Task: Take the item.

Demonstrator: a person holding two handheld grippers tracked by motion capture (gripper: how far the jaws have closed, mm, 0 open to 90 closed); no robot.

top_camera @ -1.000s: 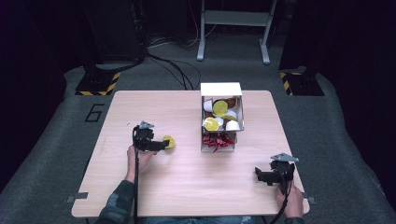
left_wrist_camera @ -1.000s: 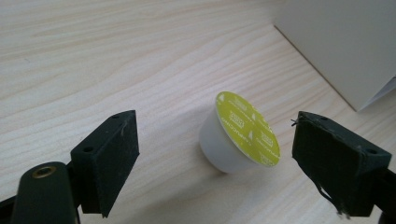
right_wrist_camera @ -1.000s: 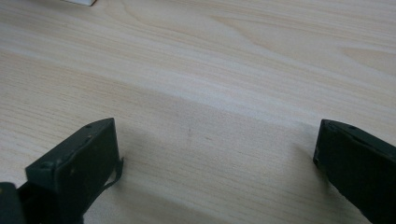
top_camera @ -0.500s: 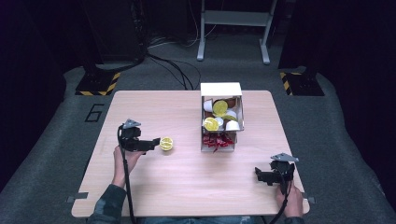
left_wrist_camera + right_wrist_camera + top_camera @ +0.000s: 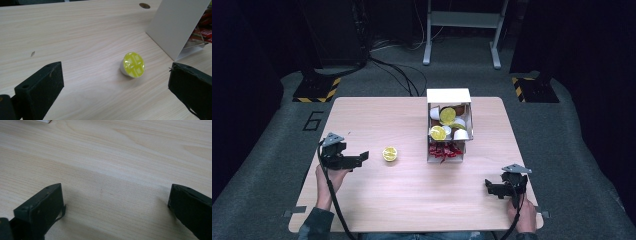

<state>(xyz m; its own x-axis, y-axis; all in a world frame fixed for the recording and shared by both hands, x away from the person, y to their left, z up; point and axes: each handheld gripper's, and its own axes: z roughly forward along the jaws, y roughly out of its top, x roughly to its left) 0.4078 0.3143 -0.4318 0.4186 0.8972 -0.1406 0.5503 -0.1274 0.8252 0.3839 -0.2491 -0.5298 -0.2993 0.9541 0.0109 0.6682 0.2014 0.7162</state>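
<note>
Nearest the person's edge of the wooden table, at its right corner, the right gripper sits low over bare wood, its jaws spread wide with nothing between them; the right gripper view shows both black jaws apart over plain tabletop. Further up on the left side, the left gripper is held in a hand above the table, pointing toward the middle, and its jaws have just been opening: they stand wide apart and empty. Just beyond its tips lies a yellow-lidded capsule, resting on its side on the wood, clear of both jaws; in the left gripper view the capsule lies ahead between the two jaws' lines, with its foil lid facing the camera. Near it to the right stands a white box, open toward the person, with more yellow and white capsules in its upper part and red packets in the lower part. Beyond the table's far edge, cables run across the dark floor.
</note>
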